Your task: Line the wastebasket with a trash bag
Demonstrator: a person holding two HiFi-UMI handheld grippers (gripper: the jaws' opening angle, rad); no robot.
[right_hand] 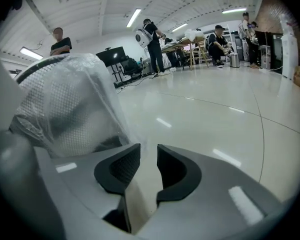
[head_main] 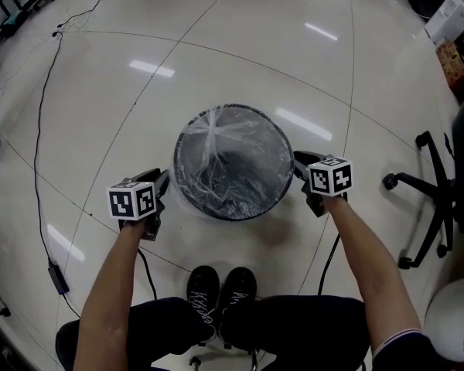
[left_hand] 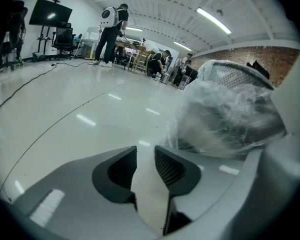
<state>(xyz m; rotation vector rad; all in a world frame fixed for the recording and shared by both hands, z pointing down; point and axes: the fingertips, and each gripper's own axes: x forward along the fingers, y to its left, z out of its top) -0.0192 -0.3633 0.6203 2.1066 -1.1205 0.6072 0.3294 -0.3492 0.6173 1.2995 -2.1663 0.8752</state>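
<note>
Wastebasket (head_main: 177, 161) being lined, with a tool waiting on each side. The left gripper (left_hand: 145, 151) is hovering just beside the rim on the person's left, its dark ribbed pads standing apart with only bare floor showing in the gap. The right gripper (right_hand: 148, 151) is doing the same on the opposite side, jaws spread and pinching nothing.

Between them the trash bag (head_main: 228, 149) is sitting inside the round basket, its mouth turning over the rim and hanging down the outer wall. The basket is standing out on the open floor (head_main: 216, 45), well away from any edge I can see, just ahead of the person's feet.

It looks to me like the cuff is being settled. To do that well, I would be taking only loose film below the rim and drawing down evenly on both sides at once, so the light basket is not tipping or sliding.

The basket is dark wire mesh, stiff and cylindrical. The bag is thin, clear and crinkly, bunching into a pale streak inside, and likely snagging on mesh if tugged hard.
</note>
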